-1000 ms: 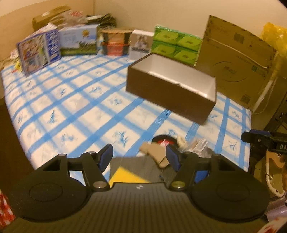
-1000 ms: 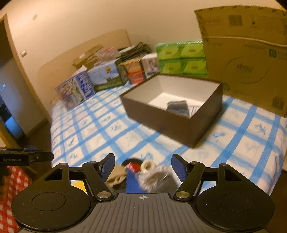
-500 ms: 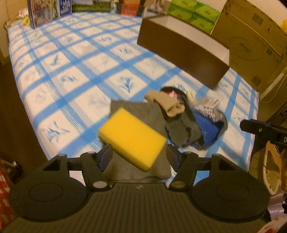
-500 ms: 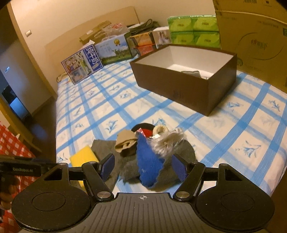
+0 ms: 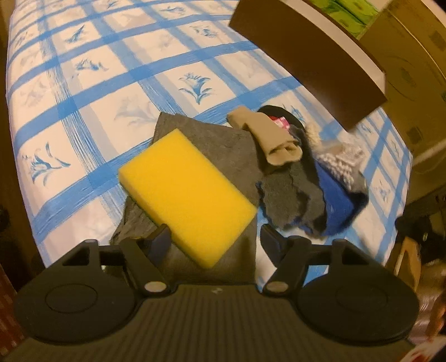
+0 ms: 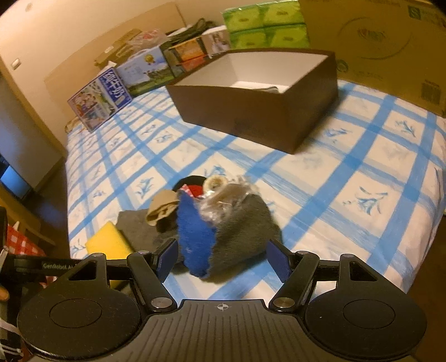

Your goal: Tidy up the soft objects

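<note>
A pile of soft things lies at the near edge of the blue-checked bed. A yellow sponge (image 5: 185, 193) rests on a grey cloth (image 5: 220, 144); beside them lie a beige sock (image 5: 264, 133), a blue and grey fleece (image 5: 331, 200) and a plastic bag of white beads (image 5: 338, 164). My left gripper (image 5: 213, 241) is open, its jaws on either side of the sponge's near corner. My right gripper (image 6: 223, 257) is open just before the blue and grey fleece (image 6: 220, 234). The sponge also shows in the right wrist view (image 6: 107, 241). A brown box (image 6: 259, 111) stands open behind the pile.
Green tissue packs (image 6: 264, 25), a big cardboard carton (image 6: 384, 41) and printed boxes (image 6: 100, 97) line the far side of the bed. The bed's near edge drops off below both grippers. The other gripper's handle (image 6: 41, 264) shows at the left.
Both grippers have come down and forward toward the pile. The sponge now sits between my left jaws, and the fleece fills the space before my right jaws.
</note>
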Demonstrator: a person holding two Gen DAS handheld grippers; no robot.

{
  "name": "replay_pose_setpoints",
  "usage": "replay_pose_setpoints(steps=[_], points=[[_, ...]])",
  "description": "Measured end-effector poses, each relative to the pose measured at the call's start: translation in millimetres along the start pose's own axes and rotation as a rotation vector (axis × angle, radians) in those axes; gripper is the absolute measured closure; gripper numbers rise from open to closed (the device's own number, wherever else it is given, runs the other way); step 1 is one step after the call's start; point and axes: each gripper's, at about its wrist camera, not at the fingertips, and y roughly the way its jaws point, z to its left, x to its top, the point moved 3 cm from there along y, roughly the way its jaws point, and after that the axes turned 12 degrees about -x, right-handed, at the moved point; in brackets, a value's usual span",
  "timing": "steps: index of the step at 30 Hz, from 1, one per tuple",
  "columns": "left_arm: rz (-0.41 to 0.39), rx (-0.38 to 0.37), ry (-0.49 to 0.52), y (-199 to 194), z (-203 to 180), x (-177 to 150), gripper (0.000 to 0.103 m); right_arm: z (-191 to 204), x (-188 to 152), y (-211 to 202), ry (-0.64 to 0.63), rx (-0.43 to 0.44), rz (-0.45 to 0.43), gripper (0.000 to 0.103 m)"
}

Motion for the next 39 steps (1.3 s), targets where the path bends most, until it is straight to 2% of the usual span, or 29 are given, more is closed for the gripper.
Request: replay_pose_setpoints(steps=[3, 5, 8, 10, 12, 16, 20, 24, 27, 30, 35, 39], points=[[0.003, 0.005, -0.034, 6, 3, 6, 0.028, -4, 0, 6, 0.012, -0.009, 0.013, 0.033], [0.01, 0.02, -0.016, 7, 1, 8, 0.029, -6, -1, 10, 0.021, -0.013, 0.02, 0.033], [-0.006, 0.074, 0.078, 4, -5, 5, 0.033, -9, 0, 14, 0.027, -0.019, 0.027, 0.033], [-0.035, 0.14, 0.169, -1, -11, 2, 0.037, -10, 0, 16, 0.03, -0.024, 0.025, 0.033], [-0.049, 0.144, 0.196, -5, -13, 1, 0.036, -11, 2, 18, 0.03, -0.026, 0.022, 0.033], [-0.046, 0.095, 0.079, 0, -5, 10, 0.029, -12, 3, 22, 0.035, -0.025, 0.026, 0.033], [-0.047, 0.08, -0.046, 9, 3, 23, 0.014, -12, 2, 25, 0.044, -0.021, 0.035, 0.033], [-0.043, 0.118, -0.058, 19, 0, 27, 0.006, -13, 2, 27, 0.047, -0.024, 0.039, 0.033], [-0.034, 0.21, 0.0, 28, -5, 24, 0.007, -14, 1, 29, 0.055, -0.023, 0.044, 0.033], [-0.048, 0.273, 0.067, 30, -9, 17, 0.015, -16, 0, 29, 0.056, -0.025, 0.045, 0.033], [-0.074, 0.242, 0.114, 15, -8, 10, 0.021, -21, 0, 29, 0.068, -0.035, 0.043, 0.033], [-0.13, 0.246, 0.255, -11, -20, 5, 0.023, -24, 0, 29, 0.075, -0.04, 0.041, 0.033]])
